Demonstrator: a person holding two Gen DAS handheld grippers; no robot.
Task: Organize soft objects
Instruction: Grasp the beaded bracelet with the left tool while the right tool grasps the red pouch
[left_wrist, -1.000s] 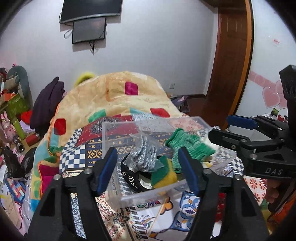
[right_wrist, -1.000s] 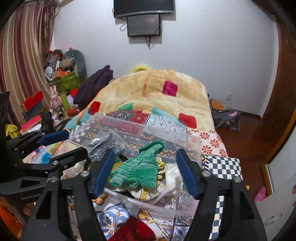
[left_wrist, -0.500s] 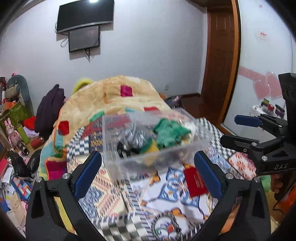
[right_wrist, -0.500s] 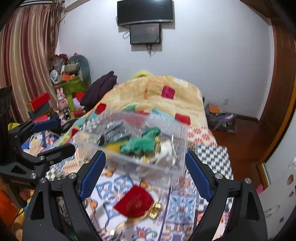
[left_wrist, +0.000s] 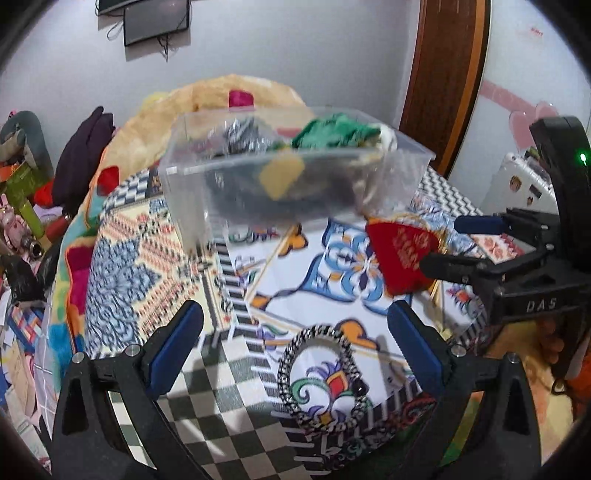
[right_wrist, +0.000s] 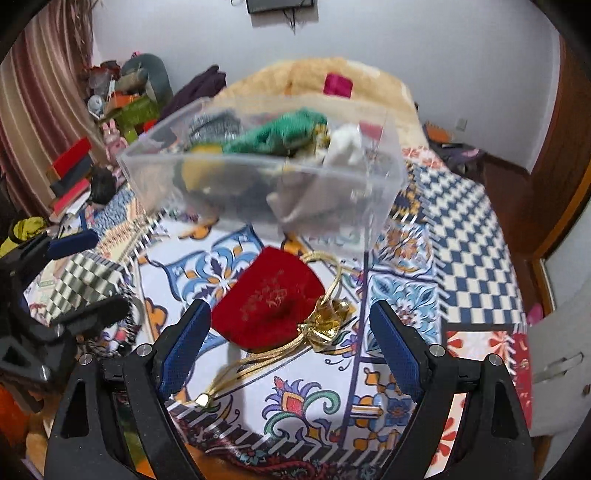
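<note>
Two grippers, jaws spread wide, nothing held.
Left gripper (left_wrist: 295, 347) over chain bracelet (left_wrist: 321, 376); right gripper (right_wrist: 288, 339) over red pouch (right_wrist: 269, 299); clear bin (right_wrist: 266, 195) of soft items beyond, on bed.

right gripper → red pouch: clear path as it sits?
Probably yes. The right gripper is open and empty, with the red pouch lying loose on the patterned cloth just ahead between its fingers; nothing covers it.

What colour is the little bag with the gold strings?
The little bag is red, with faint gold writing. It shows best in the right wrist view.
</note>
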